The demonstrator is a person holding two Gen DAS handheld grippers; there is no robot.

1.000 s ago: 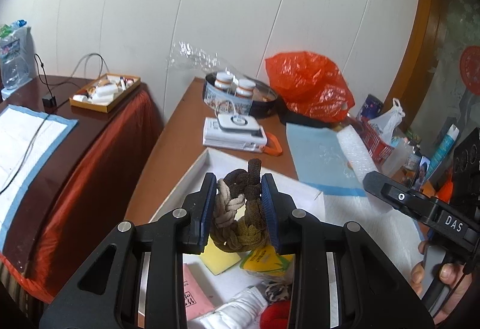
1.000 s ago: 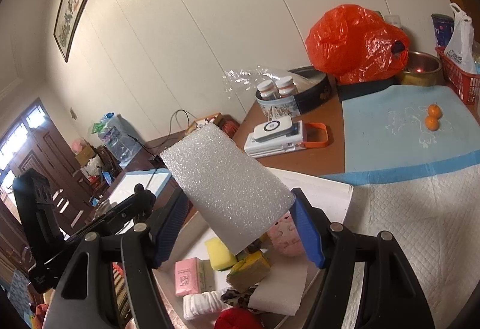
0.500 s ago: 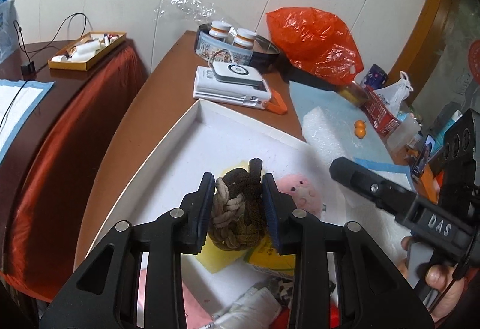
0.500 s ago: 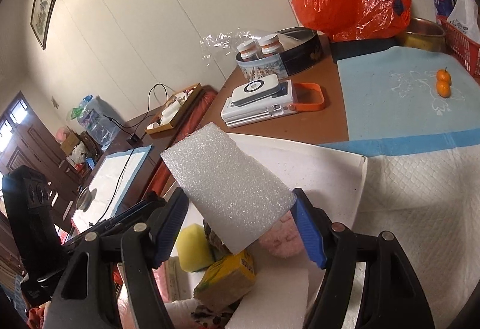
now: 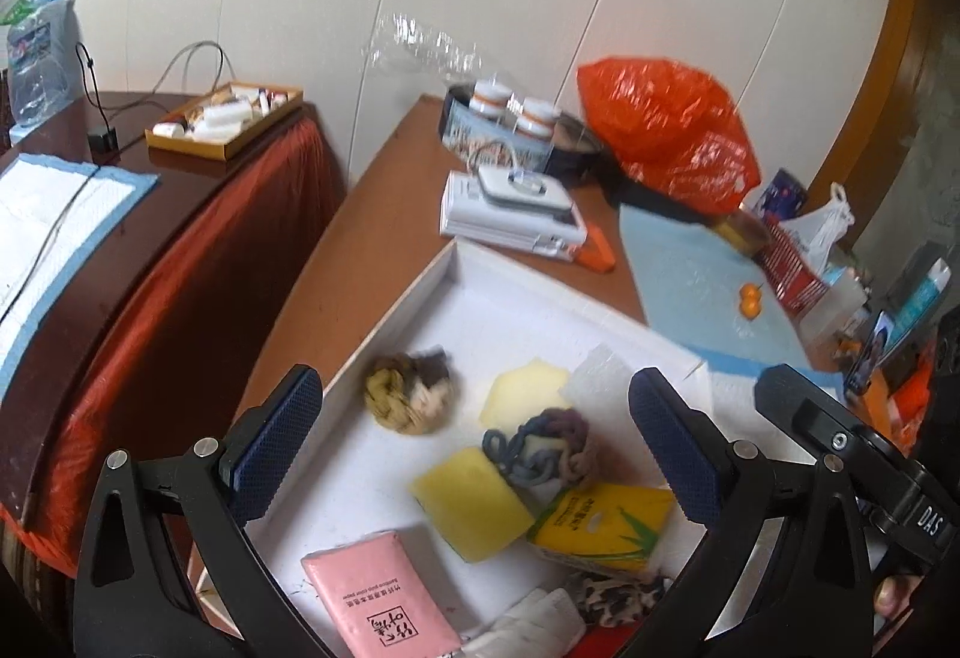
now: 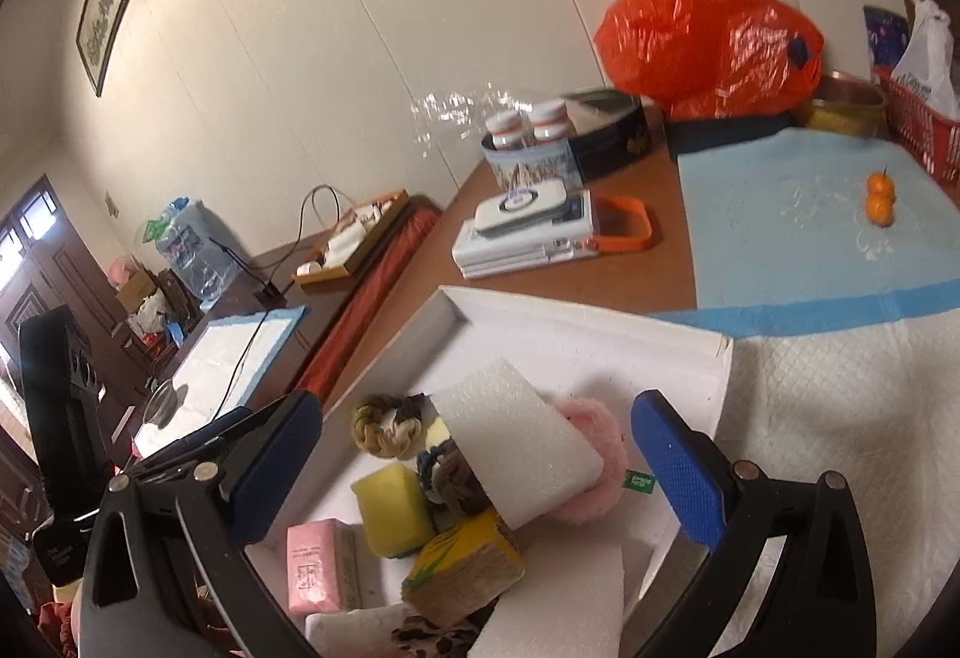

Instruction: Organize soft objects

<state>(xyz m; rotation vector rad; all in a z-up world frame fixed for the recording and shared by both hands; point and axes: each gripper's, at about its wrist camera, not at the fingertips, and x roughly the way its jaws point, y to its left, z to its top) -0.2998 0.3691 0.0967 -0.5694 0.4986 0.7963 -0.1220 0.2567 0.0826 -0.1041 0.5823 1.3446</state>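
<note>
A shallow white box holds soft things. A brown-and-tan rope knot lies near the box's left wall. A white foam block leans on a pink plush. Beside them lie a grey-purple rope knot, yellow sponges, a yellow tissue pack and a pink tissue pack. My left gripper is open and empty above the box. My right gripper is open and empty around the foam block.
A white device stack with an orange strap, a round tin with jars and an orange plastic bag sit behind the box. Two small oranges lie on a blue pad. A red basket stands far right.
My left gripper opened and let the brown rope knot drop into the box, then drew back. My right gripper opened and released the foam block, which now rests on the pink plush.
</note>
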